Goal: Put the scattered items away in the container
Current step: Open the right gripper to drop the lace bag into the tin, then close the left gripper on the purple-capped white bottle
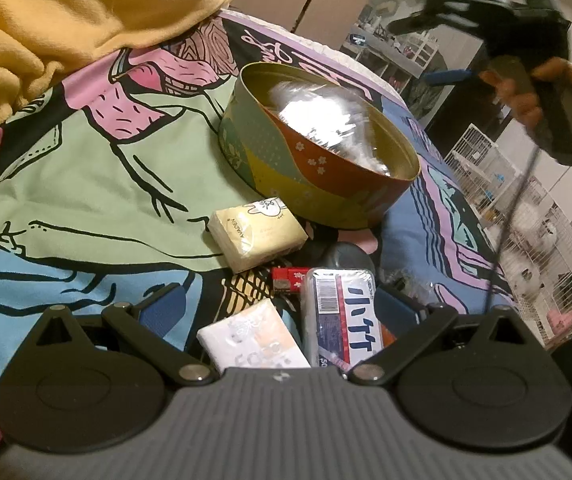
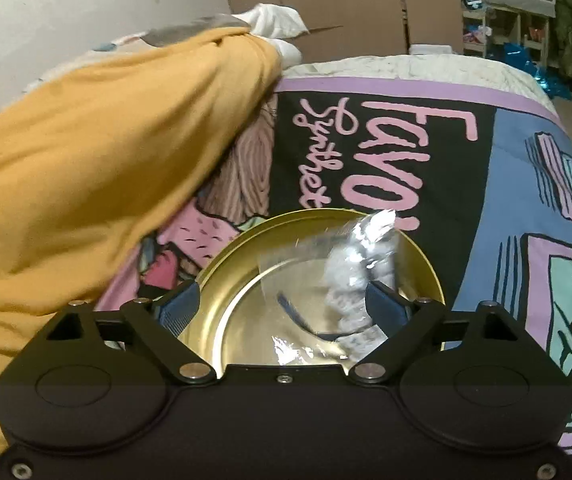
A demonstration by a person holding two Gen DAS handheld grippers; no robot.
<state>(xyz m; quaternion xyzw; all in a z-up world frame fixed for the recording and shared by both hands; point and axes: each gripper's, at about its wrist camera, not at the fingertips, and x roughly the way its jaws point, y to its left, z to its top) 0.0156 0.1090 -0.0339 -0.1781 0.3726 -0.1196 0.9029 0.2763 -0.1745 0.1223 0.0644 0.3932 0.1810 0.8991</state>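
Observation:
A round tin (image 1: pixel 286 160) with a gold inside stands on the printed bedspread; a clear plastic bag (image 1: pixel 317 120) lies in it. My left gripper (image 1: pixel 282 308) is open, low over scattered items: a blue and white packet (image 1: pixel 341 316), a white tissue pack (image 1: pixel 254 340), a cream tissue pack (image 1: pixel 258 236), a red item (image 1: pixel 287 278) and a dark round object (image 1: pixel 343 256). My right gripper (image 2: pixel 282 300) is open above the tin (image 2: pixel 226 292), with the plastic bag (image 2: pixel 349 276) lying between its fingers. It also shows held in a hand in the left wrist view (image 1: pixel 525 60).
A mustard-yellow cloth (image 1: pixel 66 20) is heaped at the bed's far left, also in the right wrist view (image 2: pixel 106 180). The bed's edge (image 1: pixel 465 208) drops off to the right, with white wire cages (image 1: pixel 545 240) on the floor beyond. Cardboard (image 2: pixel 325 0) stands behind the bed.

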